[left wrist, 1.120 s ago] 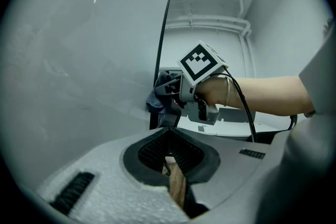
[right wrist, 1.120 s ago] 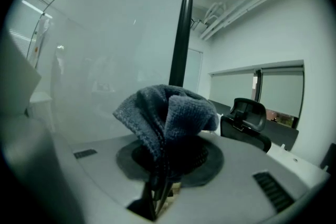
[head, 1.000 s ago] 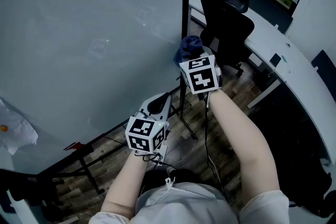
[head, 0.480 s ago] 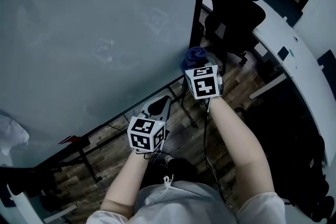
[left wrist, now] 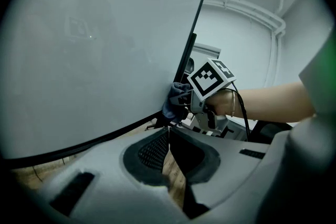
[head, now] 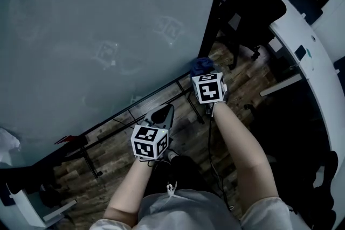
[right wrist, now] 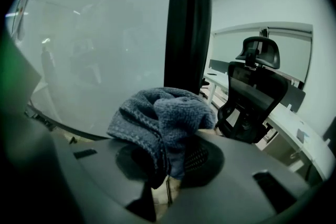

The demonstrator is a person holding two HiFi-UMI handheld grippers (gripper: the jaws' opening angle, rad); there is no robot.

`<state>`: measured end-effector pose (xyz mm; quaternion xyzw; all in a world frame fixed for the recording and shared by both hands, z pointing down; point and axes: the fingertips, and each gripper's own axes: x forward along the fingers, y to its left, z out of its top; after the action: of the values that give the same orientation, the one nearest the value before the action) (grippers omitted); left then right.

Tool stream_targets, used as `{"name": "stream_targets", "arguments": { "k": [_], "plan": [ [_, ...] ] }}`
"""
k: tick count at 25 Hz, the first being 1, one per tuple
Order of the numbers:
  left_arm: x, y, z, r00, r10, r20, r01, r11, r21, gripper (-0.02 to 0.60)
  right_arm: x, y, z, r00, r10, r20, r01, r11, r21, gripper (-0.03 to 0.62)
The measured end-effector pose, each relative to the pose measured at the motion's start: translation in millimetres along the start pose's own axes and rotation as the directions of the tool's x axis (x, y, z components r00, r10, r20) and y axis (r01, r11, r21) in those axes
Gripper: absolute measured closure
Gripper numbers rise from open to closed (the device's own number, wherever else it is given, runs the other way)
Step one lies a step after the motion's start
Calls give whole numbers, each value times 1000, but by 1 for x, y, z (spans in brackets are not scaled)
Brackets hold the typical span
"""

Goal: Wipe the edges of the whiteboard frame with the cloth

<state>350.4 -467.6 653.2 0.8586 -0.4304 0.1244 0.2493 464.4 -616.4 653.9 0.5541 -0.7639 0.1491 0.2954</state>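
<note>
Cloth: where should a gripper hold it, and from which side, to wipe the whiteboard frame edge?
Grip the cloth by its bunched rear folds, coming from the side away from the black frame edge. It is a soft wad, so pinching it there probably leaves the bulk bulging past the jaws as padding against the frame. The right gripper holds it roughly that way.

Dim, cool light. Wood-plank floor (head: 121, 151). Black office chair (head: 259, 0) at right, just beside long curved white desk (head: 295, 29). Pale plain wall (left wrist: 247, 44) behind.
</note>
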Motion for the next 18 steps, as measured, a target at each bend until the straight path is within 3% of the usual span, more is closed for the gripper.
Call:
{"name": "stream_targets", "arguments": {
  "k": [9, 13, 18],
  "plan": [
    [-1, 22, -36, 997, 58, -42, -61, 995, -84, 561, 30, 6, -39, 997, 12, -71, -9, 999, 35, 514],
    [-12, 35, -34, 995, 97, -23, -100, 985, -140, 561, 31, 12, -40, 996, -28, -88, 33, 998, 52, 516],
    [-25, 46, -32, 990, 141, -8, -141, 978, -151, 561, 29, 24, -39, 995, -42, -94, 46, 998, 39, 516]
  ]
}}
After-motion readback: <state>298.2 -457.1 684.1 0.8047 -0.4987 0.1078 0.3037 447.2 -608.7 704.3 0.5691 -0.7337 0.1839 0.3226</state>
